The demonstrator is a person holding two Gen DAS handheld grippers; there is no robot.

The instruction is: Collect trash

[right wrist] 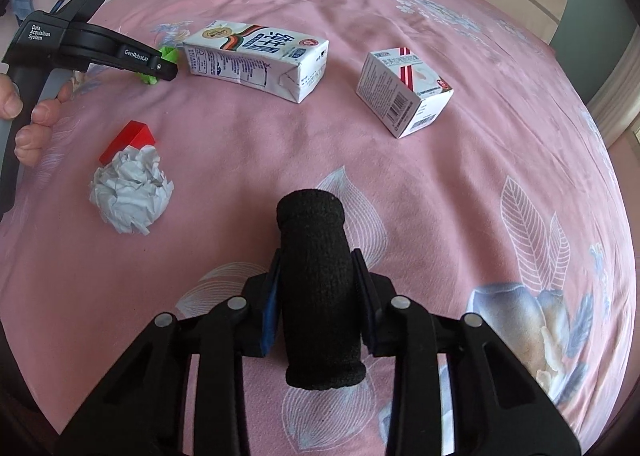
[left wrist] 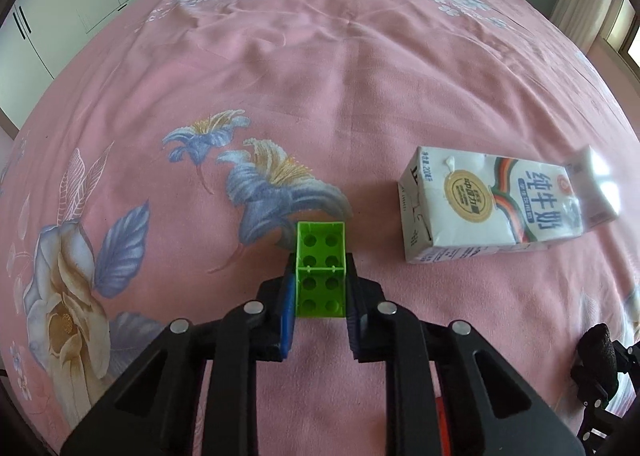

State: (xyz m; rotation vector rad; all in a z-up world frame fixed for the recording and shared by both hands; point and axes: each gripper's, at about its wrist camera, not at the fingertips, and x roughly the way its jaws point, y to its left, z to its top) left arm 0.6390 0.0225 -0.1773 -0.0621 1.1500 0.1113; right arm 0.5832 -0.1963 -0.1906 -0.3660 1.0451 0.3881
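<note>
Black sleeve (right wrist: pixel 320 288), far end hidden, between right tool (right wrist: pixel 318 280) pads.

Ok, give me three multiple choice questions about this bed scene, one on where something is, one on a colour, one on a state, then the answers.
1. Where is the crumpled paper ball?
A. against the red block
B. on the milk carton
C. inside the small white box

2. What colour is the block between the left gripper fingers?
A. blue
B. green
C. yellow

3. What is the right gripper doing?
A. hanging open over bare sheet
B. closed on the black fabric roll
C. closed on the carton

Answers: 1 A, the ball touches the red block's near side. 2 B, it is bright green. 3 B, both fingers press the roll's sides.
</note>
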